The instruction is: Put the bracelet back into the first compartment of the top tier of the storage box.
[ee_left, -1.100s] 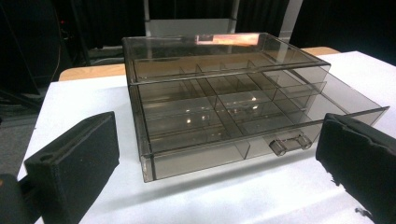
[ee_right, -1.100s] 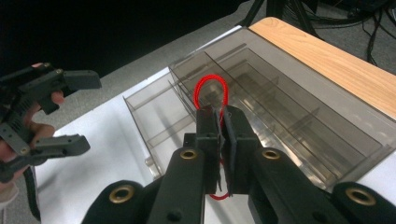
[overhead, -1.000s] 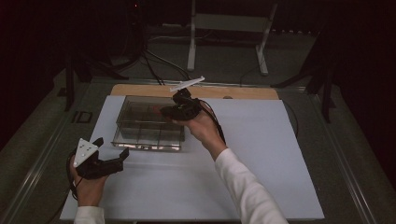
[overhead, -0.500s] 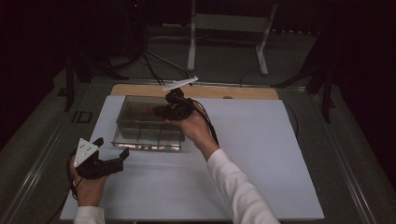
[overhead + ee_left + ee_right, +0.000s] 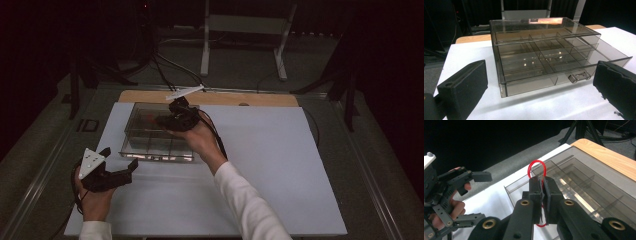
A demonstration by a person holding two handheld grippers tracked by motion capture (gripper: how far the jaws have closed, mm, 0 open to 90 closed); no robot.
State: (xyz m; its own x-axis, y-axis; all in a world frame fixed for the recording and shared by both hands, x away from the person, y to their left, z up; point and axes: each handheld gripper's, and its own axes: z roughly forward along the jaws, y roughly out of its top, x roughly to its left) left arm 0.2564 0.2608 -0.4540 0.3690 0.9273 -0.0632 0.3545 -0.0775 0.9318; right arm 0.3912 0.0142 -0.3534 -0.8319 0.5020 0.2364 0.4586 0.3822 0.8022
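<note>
Red loop [image 5: 537,170] pinched in the closed right gripper [image 5: 542,185] above the unlabelled clear drawer box [image 5: 584,187]; left gripper [image 5: 536,82] gapes empty.

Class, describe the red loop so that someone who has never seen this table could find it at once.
Start at the white table and find the clear plastic drawer box. Above it the right gripper is shut on a thin red loop. It is the single bright red thing among clear plastic and black jaws.

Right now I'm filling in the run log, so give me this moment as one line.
right gripper: shut on red loop, above clear drawer box | left gripper: open, holds nothing, near the box front | drawer: pulled out
</note>
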